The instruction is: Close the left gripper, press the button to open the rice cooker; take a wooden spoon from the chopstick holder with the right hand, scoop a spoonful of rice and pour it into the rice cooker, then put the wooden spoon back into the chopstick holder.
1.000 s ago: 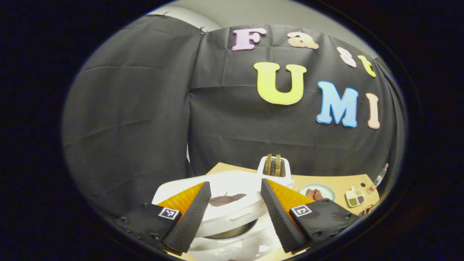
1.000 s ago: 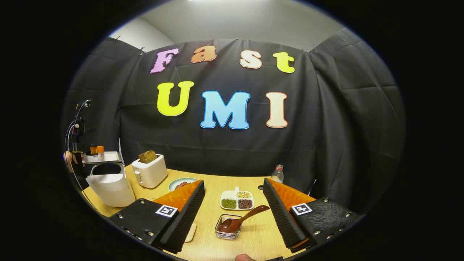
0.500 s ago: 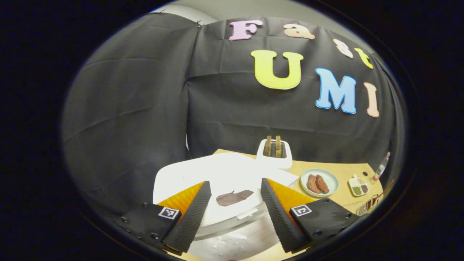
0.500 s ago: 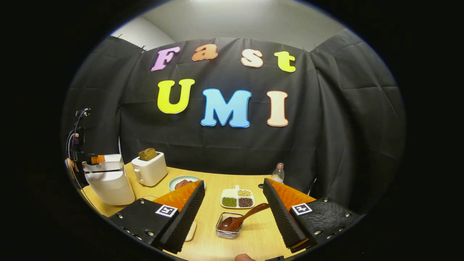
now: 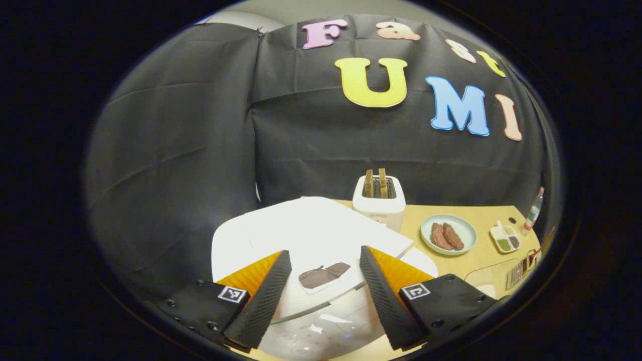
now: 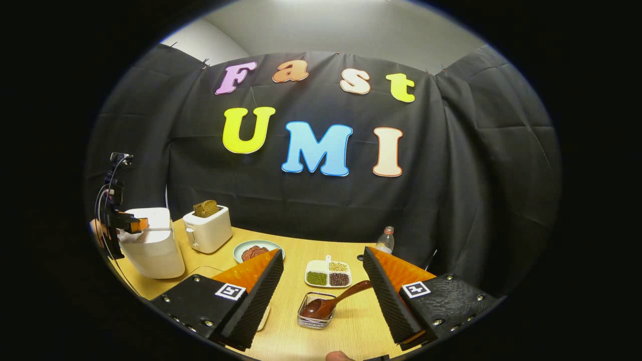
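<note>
Behind your rice cooker (image 5: 311,235), whose lid lay down, stood a toaster (image 5: 378,200), with a plate (image 5: 448,234) and sectioned dish (image 5: 505,242) beyond on the desk (image 6: 351,326). Your left hand-held gripper (image 5: 325,281) gaped empty over the lid. Your right hand-held gripper (image 6: 323,296) gaped empty, framing the wooden spoon (image 6: 331,303) in its wire holder (image 6: 314,321); the dish's contents stayed unclear.

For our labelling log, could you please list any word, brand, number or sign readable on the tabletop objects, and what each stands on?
No text on the objects is legible.
toaster: a faint mark on its front, too small to read.
rice cooker: marks on its front panel, blurred.
bottle: label too small to read.
</note>
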### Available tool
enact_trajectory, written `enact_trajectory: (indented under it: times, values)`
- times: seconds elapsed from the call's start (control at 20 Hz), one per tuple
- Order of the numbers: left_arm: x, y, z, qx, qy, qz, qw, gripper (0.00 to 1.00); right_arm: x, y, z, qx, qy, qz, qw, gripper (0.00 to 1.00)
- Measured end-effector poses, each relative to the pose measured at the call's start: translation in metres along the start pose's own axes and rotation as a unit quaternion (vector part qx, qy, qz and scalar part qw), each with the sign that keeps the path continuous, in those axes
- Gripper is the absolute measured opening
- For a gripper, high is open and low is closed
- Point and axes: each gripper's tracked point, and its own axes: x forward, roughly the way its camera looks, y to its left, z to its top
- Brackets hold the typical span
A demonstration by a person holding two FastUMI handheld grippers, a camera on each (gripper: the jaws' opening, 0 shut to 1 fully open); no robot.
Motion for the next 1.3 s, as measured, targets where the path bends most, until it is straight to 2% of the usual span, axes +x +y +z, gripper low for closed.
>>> enact_trajectory:
  times: [0.1,0.3,0.75,0.95,1.1,1.15,1.3]
  values:
    - [-0.001,-0.002,-0.007,0.008,0.009,0.000,1.000,0.99,0.000,0.000,-0.001,0.001,0.001,0.000,1.000,0.98]
    - [0.002,-0.002,-0.009,-0.008,0.007,0.000,1.000,0.99,0.003,0.006,-0.001,0.015,0.004,0.008,1.000,0.98]
    - [-0.004,-0.002,-0.002,0.012,-0.004,-0.026,1.000,0.98,0.006,0.038,0.018,0.032,-0.012,0.049,0.998,0.97]
    - [-0.038,-0.007,0.041,0.010,-0.078,-0.037,0.996,0.96,-0.001,0.048,0.031,0.033,-0.024,0.059,0.997,0.98]
    - [-0.086,-0.021,0.074,0.013,-0.138,-0.066,0.988,0.97,-0.010,0.054,0.045,0.033,-0.041,0.061,0.997,0.98]
    - [-0.103,-0.024,0.082,0.016,-0.155,-0.070,0.985,0.95,-0.012,0.056,0.050,0.036,-0.048,0.061,0.996,0.98]
    - [-0.149,-0.033,0.101,0.003,-0.189,-0.080,0.979,0.97,-0.023,0.062,0.063,0.050,-0.073,0.061,0.994,0.97]
